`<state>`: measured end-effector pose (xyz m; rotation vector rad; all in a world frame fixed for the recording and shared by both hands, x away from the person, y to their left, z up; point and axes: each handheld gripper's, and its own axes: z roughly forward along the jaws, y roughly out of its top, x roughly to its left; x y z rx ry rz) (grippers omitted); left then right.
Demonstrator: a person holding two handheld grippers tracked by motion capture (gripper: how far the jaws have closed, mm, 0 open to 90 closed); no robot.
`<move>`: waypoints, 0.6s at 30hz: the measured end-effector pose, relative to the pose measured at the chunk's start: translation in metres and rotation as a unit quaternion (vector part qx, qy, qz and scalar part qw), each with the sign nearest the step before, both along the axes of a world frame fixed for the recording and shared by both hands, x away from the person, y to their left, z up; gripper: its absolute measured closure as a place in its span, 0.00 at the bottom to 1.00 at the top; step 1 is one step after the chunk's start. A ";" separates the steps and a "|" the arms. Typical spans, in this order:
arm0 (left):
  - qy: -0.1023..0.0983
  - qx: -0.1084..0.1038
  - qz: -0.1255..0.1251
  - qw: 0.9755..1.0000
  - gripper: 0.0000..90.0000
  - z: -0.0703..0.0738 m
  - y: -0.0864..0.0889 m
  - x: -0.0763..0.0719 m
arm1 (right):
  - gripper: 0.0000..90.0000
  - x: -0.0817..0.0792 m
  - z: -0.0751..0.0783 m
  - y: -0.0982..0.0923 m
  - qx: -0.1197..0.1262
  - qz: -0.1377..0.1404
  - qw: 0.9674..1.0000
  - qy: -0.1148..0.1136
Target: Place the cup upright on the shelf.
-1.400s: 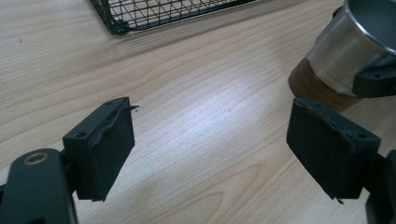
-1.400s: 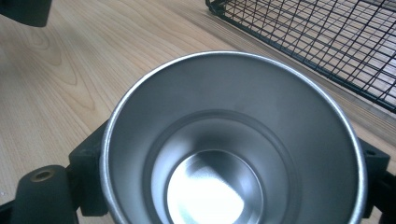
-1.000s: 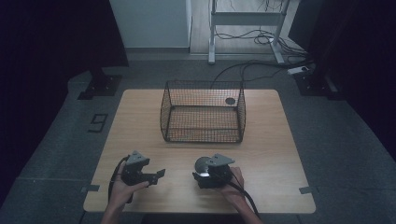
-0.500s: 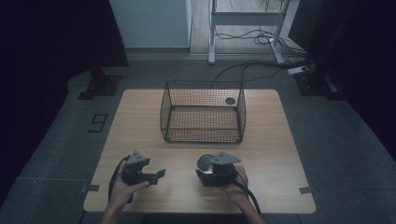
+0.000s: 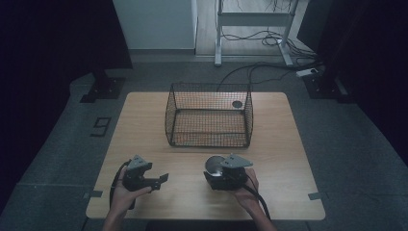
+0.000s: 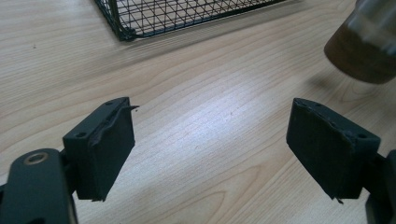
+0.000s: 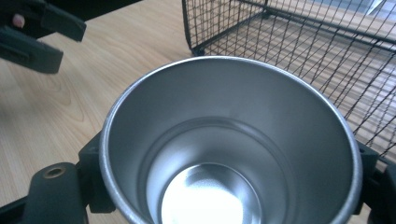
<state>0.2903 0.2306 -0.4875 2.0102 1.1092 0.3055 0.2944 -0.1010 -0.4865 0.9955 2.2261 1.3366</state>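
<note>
Nearest the table's front edge, two forearms come in from below in the high view. The left hand (image 5: 126, 195) grips its tool from behind, holding the left claw (image 5: 161, 180) low over the tabletop (image 5: 144, 125), pointing across toward the other tool; its jaws stand wide apart with only bare wood between them. Just right of it, the right hand (image 5: 246, 190) wraps the back of its tool, wrist bent inward, and the right claw (image 5: 211, 174) has just been closing: its jaws now clamp the sides of a steel cup (image 7: 231, 149), one jaw on each flank below the rim. The cup (image 5: 214, 164) sits between the jaws with its open mouth toward the gripper's camera, shiny inside and empty, held just off the wood near the front middle of the tabletop. Beyond it, apart from the cup, a black wire basket (image 5: 210, 115) stands at the middle of the tabletop, and a small dark round thing (image 5: 237, 104) lies by its far right corner.
</note>
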 end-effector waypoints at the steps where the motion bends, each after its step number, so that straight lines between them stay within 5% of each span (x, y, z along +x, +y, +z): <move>1: 0.001 0.001 -0.001 1.000 0.17 0.000 0.000 0.000 | 0.20 0.000 0.002 -0.001 0.002 -0.001 1.000 -0.002; 18: -0.001 -0.006 0.006 1.000 0.17 0.001 0.005 0.000 | 0.20 0.016 0.040 -0.008 0.021 -0.004 1.000 -0.015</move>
